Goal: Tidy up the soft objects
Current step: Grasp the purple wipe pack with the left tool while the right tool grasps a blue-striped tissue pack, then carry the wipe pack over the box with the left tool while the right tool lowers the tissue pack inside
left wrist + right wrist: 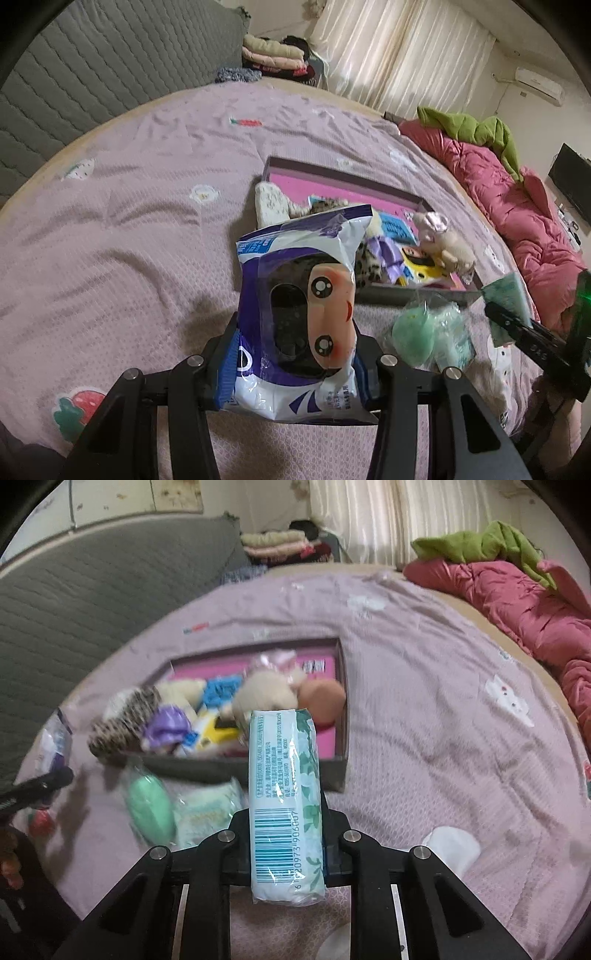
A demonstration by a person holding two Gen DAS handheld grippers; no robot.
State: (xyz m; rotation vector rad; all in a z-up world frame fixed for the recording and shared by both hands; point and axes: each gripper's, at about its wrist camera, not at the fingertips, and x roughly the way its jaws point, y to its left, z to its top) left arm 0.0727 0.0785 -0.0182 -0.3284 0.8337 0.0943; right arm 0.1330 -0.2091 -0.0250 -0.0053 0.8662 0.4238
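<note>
My left gripper (295, 354) is shut on a purple-and-white plastic bag (295, 314) with a doll face inside, held above the bedspread. My right gripper (286, 834) is shut on a narrow tissue pack (284, 794) with a barcode and green leaf print, held upright in front of the box. A dark box with a pink floor (332, 709) lies on the bed and holds several soft toys: a cream plush (266, 694), a leopard-print piece (125, 720), a purple item (164, 727). In the left wrist view the same box (391, 295) lies beyond the bag.
A green wrapped item (149, 805) and a pale tissue pack (207, 812) lie on the pink bedspread (424, 720) before the box. A pink duvet (517, 602) with green cloth (480, 542) fills the right side. A grey quilted headboard (92, 74) stands behind.
</note>
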